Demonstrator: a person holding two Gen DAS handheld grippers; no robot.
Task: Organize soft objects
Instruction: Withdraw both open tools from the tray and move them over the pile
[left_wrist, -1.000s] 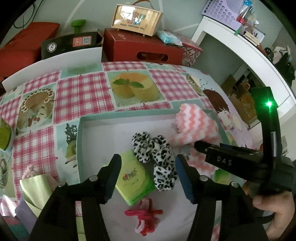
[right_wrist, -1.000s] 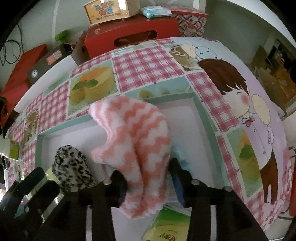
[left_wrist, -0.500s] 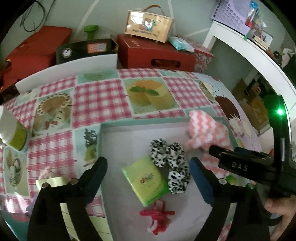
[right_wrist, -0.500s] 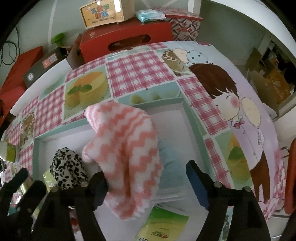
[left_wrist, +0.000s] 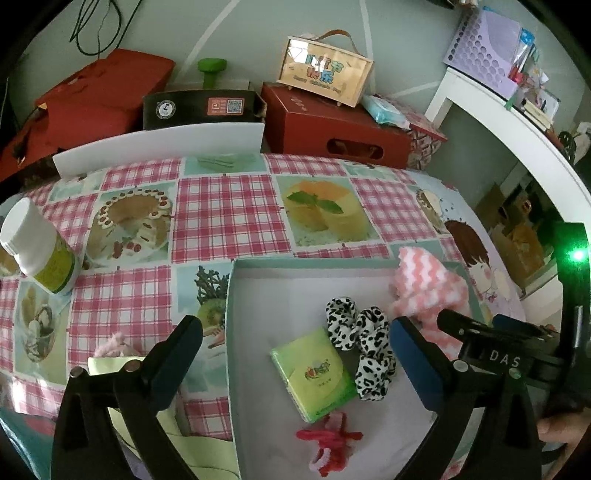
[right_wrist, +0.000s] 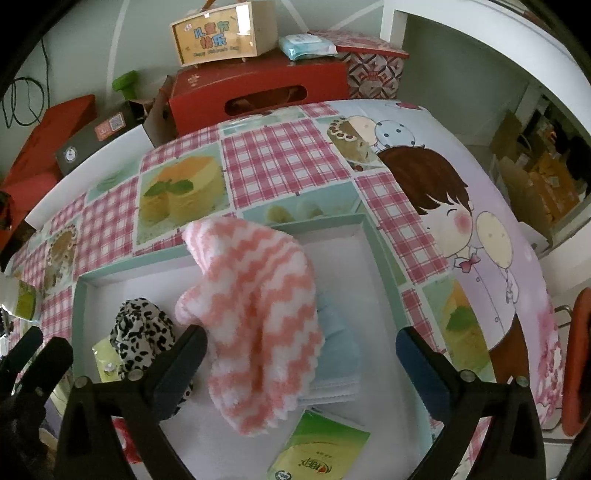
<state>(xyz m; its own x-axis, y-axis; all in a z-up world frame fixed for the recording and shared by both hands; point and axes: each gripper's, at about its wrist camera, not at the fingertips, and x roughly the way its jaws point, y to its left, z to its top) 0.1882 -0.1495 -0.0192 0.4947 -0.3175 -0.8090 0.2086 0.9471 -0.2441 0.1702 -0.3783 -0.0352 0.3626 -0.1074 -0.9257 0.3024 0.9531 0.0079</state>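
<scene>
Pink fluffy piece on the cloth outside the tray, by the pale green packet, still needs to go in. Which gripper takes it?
Left. The pink fluffy piece lies just ahead of the open left gripper; the open right gripper hangs over the pink-and-white towel inside the tray.

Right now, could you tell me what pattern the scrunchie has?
The scrunchie has black-and-white leopard spots, clearest in the left wrist view.

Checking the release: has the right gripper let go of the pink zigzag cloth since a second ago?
Yes. The right gripper has opened and drawn back; the pink zigzag cloth lies draped in the tray.
</scene>
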